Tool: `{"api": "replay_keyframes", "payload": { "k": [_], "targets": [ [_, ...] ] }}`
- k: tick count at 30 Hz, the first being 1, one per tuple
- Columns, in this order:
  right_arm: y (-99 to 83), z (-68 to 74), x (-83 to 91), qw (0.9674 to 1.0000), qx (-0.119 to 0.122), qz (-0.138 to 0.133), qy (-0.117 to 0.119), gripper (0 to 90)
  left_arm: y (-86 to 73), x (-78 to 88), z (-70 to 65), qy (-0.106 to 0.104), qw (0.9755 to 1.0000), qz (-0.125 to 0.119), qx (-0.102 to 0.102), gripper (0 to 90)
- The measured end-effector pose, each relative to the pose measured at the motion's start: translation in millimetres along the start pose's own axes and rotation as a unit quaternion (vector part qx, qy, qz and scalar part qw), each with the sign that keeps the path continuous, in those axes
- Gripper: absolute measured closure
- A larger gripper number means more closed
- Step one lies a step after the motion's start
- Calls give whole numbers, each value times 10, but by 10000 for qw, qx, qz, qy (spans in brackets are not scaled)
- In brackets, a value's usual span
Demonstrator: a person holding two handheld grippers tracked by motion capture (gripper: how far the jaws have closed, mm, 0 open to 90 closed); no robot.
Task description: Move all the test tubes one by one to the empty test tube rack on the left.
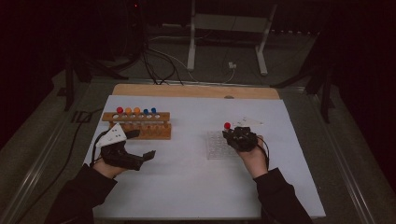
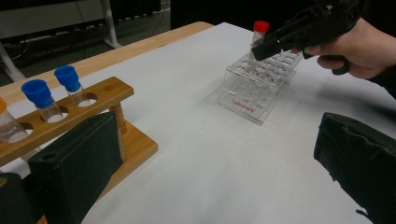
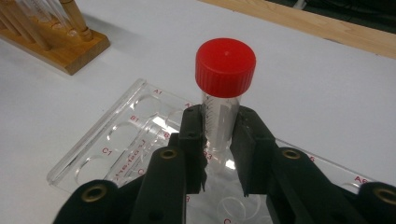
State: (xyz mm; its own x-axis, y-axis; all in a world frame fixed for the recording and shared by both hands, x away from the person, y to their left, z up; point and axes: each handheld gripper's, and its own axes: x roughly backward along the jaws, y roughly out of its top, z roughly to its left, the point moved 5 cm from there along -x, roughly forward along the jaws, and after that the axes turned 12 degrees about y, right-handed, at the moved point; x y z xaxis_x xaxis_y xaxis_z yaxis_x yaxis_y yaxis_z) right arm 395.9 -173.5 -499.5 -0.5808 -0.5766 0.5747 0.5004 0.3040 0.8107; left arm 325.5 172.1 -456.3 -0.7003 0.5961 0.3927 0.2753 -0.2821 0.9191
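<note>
My right gripper [image 1: 230, 133] is shut on a clear tube with a red cap [image 3: 225, 67]. It holds the tube upright just below the cap, over the far side of a clear plastic rack [image 3: 116, 140] with lettered holes. In the left gripper view the red-capped tube [image 2: 260, 32] hangs above the clear rack [image 2: 259, 88], held by my right gripper [image 2: 261, 46]. My left gripper [image 1: 144, 143] is open and holds nothing, low over the table just in front of a wooden rack [image 1: 136, 125]. That rack holds tubes with red, orange and blue caps [image 2: 37, 92].
A white sheet [image 1: 187, 186] covers the table, with a wooden strip [image 1: 196, 91] along its far edge. Cables [image 1: 159, 65] and a stand's legs [image 1: 191, 51] lie on the floor beyond. The wooden rack's base [image 3: 70, 51] sits to the left of the clear rack.
</note>
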Motion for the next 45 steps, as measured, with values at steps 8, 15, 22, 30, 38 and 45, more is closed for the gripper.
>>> {"api": "replay_keyframes", "payload": {
  "k": [8, 15, 22, 30, 38, 45],
  "targets": [
    [174, 64, 251, 9993, 189, -336, -33, 750, 18, -4, -32, -98, 9999, 18, -28, 15],
    [358, 198, 549, 9965, 391, -736, 33, 750, 71, 9, -94, -233, 9997, -9, -82, 15],
    [427, 549, 610, 9931, 661, -808, 540, 750, 189, 23, -218, -448, 9988, -91, -183, 15],
    [285, 1026, 371, 9865, 895, -436, 1299, 750, 368, -24, -421, -699, 9966, -153, -403, 21],
    [177, 1239, 225, 9815, 1022, -195, 1609, 749, 472, -168, -673, -997, 9927, -176, -656, 67],
    [153, 1312, 212, 9792, 1094, -142, 1703, 749, 515, -284, -813, -1180, 9898, -220, -766, 195]
  ]
}}
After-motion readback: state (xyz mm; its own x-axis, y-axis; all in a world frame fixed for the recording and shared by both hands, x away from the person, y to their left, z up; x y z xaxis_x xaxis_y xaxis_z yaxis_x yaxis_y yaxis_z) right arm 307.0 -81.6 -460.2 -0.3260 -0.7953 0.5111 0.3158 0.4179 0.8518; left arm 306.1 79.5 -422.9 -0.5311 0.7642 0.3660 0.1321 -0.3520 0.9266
